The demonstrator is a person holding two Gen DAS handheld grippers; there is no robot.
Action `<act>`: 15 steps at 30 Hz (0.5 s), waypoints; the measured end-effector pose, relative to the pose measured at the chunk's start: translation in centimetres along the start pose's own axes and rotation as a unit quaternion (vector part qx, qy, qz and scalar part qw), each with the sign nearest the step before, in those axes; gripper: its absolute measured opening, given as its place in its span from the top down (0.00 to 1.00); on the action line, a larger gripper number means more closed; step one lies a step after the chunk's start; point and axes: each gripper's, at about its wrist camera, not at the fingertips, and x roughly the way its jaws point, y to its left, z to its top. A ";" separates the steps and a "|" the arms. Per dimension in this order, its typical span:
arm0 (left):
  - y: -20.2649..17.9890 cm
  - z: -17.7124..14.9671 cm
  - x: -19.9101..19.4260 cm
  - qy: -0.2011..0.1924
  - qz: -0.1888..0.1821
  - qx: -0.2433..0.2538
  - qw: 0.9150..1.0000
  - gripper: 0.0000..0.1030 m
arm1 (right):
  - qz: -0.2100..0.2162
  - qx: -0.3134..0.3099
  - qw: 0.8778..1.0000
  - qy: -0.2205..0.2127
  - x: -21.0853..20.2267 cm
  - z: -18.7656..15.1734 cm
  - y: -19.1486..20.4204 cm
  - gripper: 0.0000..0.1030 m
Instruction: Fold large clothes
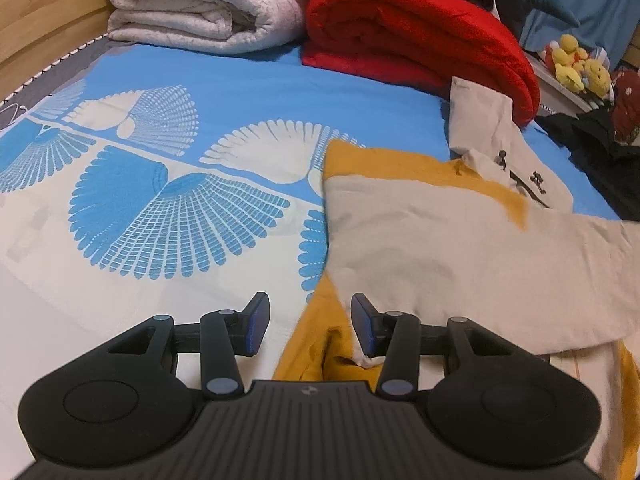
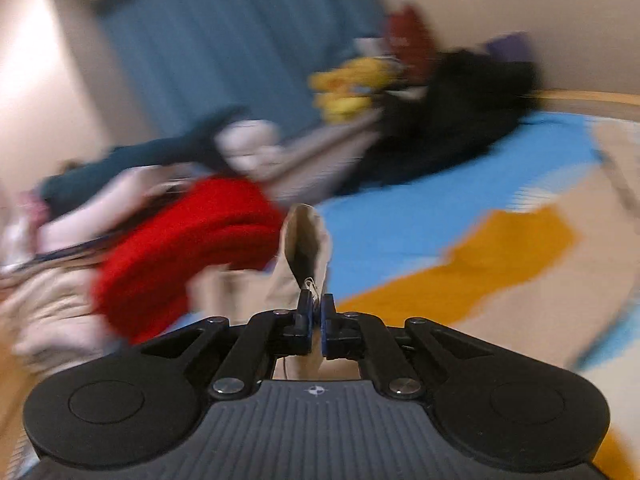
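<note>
One bed with a blue-and-white patterned cover carries a beige and mustard garment, spread just ahead and to the right of the left tongs, whose jaws stand partly open, gripping nothing. The right tongs are pinched closed on a fold of beige cloth; surroundings blurred.

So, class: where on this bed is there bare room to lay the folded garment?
Free: the patterned bedsheet left of the beige-and-yellow garment, below the white quilt. Crowded: the far side with the red blanket and the dark clothes at right.
</note>
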 end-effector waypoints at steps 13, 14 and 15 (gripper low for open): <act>-2.2 -1.2 2.2 0.016 -0.003 0.036 0.999 0.51 | -0.078 0.120 0.970 0.197 6.2 -4.5 -7.5 0.66; -2.3 -1.2 2.4 0.017 -0.004 0.038 0.999 0.51 | -0.094 0.116 0.966 0.209 6.7 -4.9 -7.7 0.69; -2.4 -1.2 2.5 0.018 -0.005 0.040 0.999 0.51 | -0.103 0.117 0.965 0.210 6.5 -5.3 -8.2 0.77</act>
